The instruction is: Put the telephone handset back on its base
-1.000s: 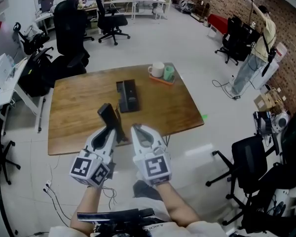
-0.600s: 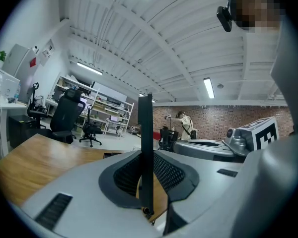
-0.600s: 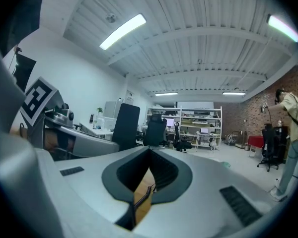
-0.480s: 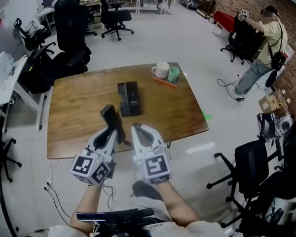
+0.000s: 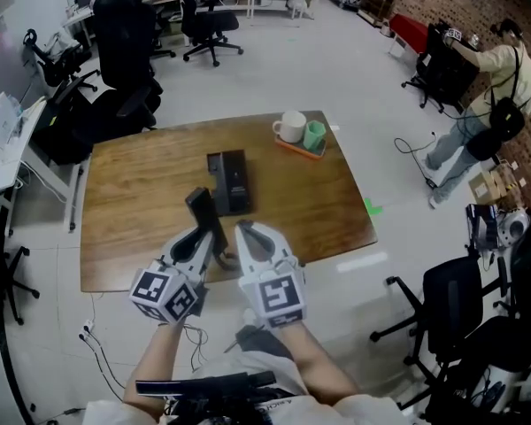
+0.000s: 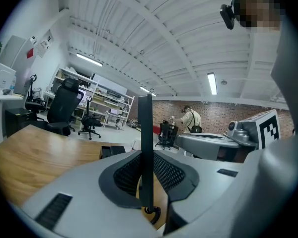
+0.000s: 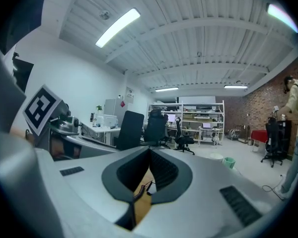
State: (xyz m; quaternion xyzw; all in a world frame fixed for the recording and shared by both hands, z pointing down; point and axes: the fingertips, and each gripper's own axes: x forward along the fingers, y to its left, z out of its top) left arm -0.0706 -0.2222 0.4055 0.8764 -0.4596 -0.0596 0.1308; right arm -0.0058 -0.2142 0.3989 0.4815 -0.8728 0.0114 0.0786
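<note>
The black telephone base (image 5: 230,182) lies flat near the middle of the wooden table (image 5: 133,202). Just in front of it, the black handset (image 5: 202,209) stands tilted over the table's near part, with my left gripper (image 5: 209,239) shut on its lower end. In the left gripper view the handset (image 6: 145,133) is a thin dark bar clamped between the pads, its coiled cord (image 6: 151,213) hangs below, and the base (image 6: 111,151) lies ahead. My right gripper (image 5: 245,234) hovers beside it, shut and holding nothing. In the right gripper view its tips (image 7: 150,151) meet, with the cord (image 7: 139,188) below.
A white mug (image 5: 291,127) and a green cup (image 5: 313,134) stand on an orange tray (image 5: 294,146) at the table's far right corner. Office chairs (image 5: 124,42) stand beyond the table, and another chair (image 5: 442,299) at the right. A person (image 5: 504,69) stands far right.
Both grippers have edged forward over the table's near edge, bringing the handset a little closer to the base. The person at the far right has shifted.
</note>
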